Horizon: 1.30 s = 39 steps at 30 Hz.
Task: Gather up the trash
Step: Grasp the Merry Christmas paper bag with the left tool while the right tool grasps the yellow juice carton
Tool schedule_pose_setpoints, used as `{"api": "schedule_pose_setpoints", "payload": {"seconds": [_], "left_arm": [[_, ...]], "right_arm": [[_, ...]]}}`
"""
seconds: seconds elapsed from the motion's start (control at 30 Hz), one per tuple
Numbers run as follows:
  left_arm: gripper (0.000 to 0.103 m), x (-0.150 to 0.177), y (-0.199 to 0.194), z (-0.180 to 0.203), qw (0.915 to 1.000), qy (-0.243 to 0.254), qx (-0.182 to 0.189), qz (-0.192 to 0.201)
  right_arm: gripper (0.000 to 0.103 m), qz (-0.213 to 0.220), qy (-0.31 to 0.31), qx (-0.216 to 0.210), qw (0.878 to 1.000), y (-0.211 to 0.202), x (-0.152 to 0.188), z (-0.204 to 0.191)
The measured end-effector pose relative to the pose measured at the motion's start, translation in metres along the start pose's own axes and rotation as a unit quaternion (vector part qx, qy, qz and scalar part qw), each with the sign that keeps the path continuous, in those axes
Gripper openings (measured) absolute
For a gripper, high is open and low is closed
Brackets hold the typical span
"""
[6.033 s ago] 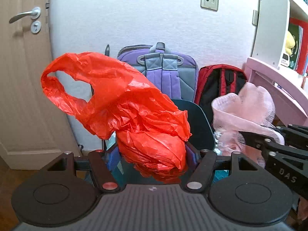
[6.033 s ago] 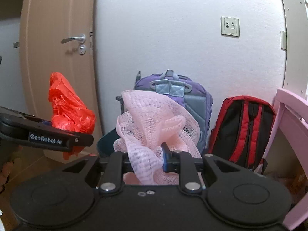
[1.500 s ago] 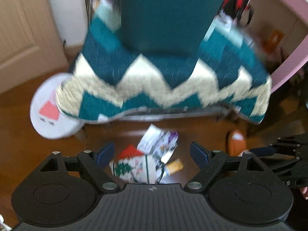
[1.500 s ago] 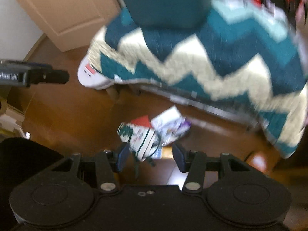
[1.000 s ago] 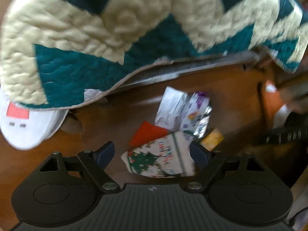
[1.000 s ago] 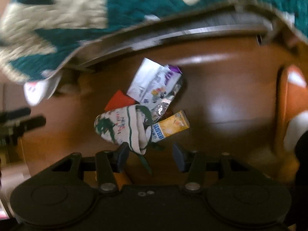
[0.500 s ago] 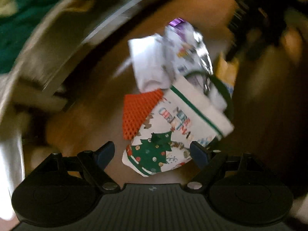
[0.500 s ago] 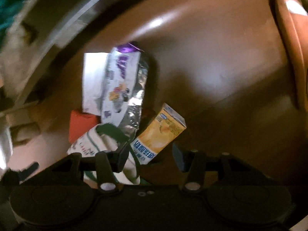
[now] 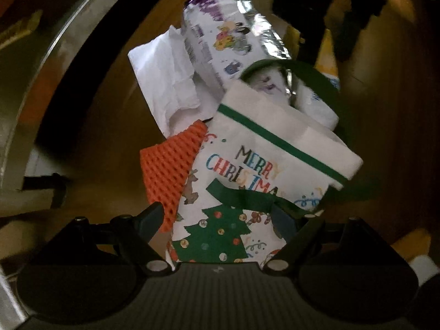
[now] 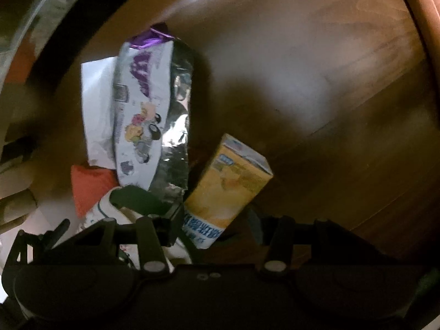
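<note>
Here, juice carton [image 10: 229, 189] between right tool [image 10: 213, 220] tips

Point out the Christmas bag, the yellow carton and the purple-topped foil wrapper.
Christmas bag [image 9: 247, 165]: left wrist view, on its printed white front, by the lettering.
yellow carton [image 10: 231, 187]: right wrist view, on its long yellow side face.
purple-topped foil wrapper [image 10: 140, 110]: right wrist view, on its white printed face.
</note>
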<state>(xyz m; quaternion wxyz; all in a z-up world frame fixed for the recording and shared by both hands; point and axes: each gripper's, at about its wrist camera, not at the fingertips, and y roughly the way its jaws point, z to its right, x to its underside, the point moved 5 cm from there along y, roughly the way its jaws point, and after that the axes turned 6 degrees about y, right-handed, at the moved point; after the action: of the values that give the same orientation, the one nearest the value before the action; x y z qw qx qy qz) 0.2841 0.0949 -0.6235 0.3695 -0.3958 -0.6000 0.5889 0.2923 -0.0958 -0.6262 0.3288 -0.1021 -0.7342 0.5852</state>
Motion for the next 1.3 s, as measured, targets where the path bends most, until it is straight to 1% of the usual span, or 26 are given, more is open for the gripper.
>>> {"api": "schedule_pose_setpoints", "payload": {"seconds": [0.03,0.13,0.27,0.33,0.37,0.4,0.43,0.47,0.5,0.53,0.57,0.6,0.63,0.67,0.7,0.8,0.9,1.0,1.07,1.17,1.23,1.27,1.3], "left_arm": [[0.085,0.000,0.003,-0.001,1.0000,-0.008,0.005,-0.001],[0.085,-0.001,0.010,0.001,0.9999,-0.016,0.006,0.000],[0.085,-0.001,0.014,0.007,0.9999,-0.014,-0.003,0.009],[0.076,-0.001,0.014,0.010,0.9998,-0.012,-0.010,0.010],[0.068,-0.001,0.014,0.012,0.9998,-0.014,-0.011,0.010],[0.064,-0.001,0.015,0.013,0.9997,-0.017,-0.015,0.010],[0.063,-0.002,0.013,0.017,0.9995,-0.021,-0.019,0.010],[0.056,-0.002,0.012,0.020,0.9994,-0.024,-0.020,0.013],[0.047,-0.002,0.011,0.020,0.9992,-0.031,-0.021,0.017],[0.042,-0.001,0.010,0.020,0.9987,-0.041,-0.024,0.020],[0.034,-0.001,0.008,0.019,0.9980,-0.053,-0.026,0.022],[0.030,0.000,0.007,0.017,0.9972,-0.065,-0.027,0.024],[0.027,0.001,0.006,0.017,0.9965,-0.075,-0.026,0.026],[0.021,0.003,0.004,0.016,0.9956,-0.086,-0.024,0.029],[0.019,0.004,0.003,0.014,0.9943,-0.100,-0.021,0.031],[0.014,0.011,-0.003,0.006,0.9877,-0.152,-0.011,0.036],[0.013,0.017,-0.013,-0.004,0.9778,-0.205,0.002,0.044],[0.013,0.028,-0.017,-0.009,0.9672,-0.248,0.023,0.048],[0.013,0.032,-0.020,-0.009,0.9635,-0.260,0.030,0.057],[0.014,0.032,-0.022,-0.007,0.9624,-0.261,0.042,0.062],[0.014,0.032,-0.027,-0.005,0.9623,-0.260,0.046,0.064],[0.016,0.029,-0.028,-0.005,0.9625,-0.258,0.050,0.068],[0.021,0.027,-0.029,-0.005,0.9626,-0.256,0.054,0.071]], "right_arm": [[0.052,-0.001,0.004,-0.005,1.000,0.002,-0.001,0.000],[0.052,-0.004,0.007,-0.009,1.000,0.006,-0.005,-0.004],[0.052,-0.004,0.014,0.000,1.000,0.011,-0.012,-0.007],[0.052,-0.002,0.000,0.007,1.000,0.013,-0.013,-0.010],[0.052,0.001,-0.013,0.010,1.000,0.013,-0.013,-0.013],[0.052,0.006,-0.029,0.012,0.999,0.013,-0.012,-0.015],[0.052,0.011,-0.042,0.014,0.999,0.012,-0.011,-0.017],[0.051,0.015,-0.054,0.016,0.998,0.012,-0.009,-0.019],[0.051,0.018,-0.065,0.017,0.998,0.012,-0.008,-0.019],[0.050,0.021,-0.076,0.018,0.997,0.011,-0.007,-0.019],[0.049,0.025,-0.087,0.018,0.996,0.010,-0.006,-0.019],[0.049,0.031,-0.098,0.016,0.995,0.007,-0.006,-0.019],[0.049,0.037,-0.109,0.014,0.993,0.005,-0.005,-0.019],[0.048,0.043,-0.117,0.014,0.992,0.004,-0.004,-0.019],[0.047,0.050,-0.123,0.012,0.991,0.001,-0.004,-0.018],[0.045,0.064,-0.137,-0.001,0.989,-0.010,-0.006,-0.014],[0.043,0.070,-0.155,-0.014,0.985,-0.021,-0.004,-0.011],[0.041,0.072,-0.174,-0.016,0.982,-0.035,-0.003,-0.004],[0.041,0.072,-0.186,-0.017,0.980,-0.045,0.000,-0.001],[0.041,0.073,-0.193,-0.021,0.978,-0.059,0.004,0.003],[0.041,0.071,-0.187,-0.016,0.980,-0.067,0.008,0.003],[0.041,0.072,-0.190,-0.015,0.979,-0.073,0.012,0.003],[0.041,0.072,-0.195,-0.014,0.978,-0.080,0.017,0.003]]}}
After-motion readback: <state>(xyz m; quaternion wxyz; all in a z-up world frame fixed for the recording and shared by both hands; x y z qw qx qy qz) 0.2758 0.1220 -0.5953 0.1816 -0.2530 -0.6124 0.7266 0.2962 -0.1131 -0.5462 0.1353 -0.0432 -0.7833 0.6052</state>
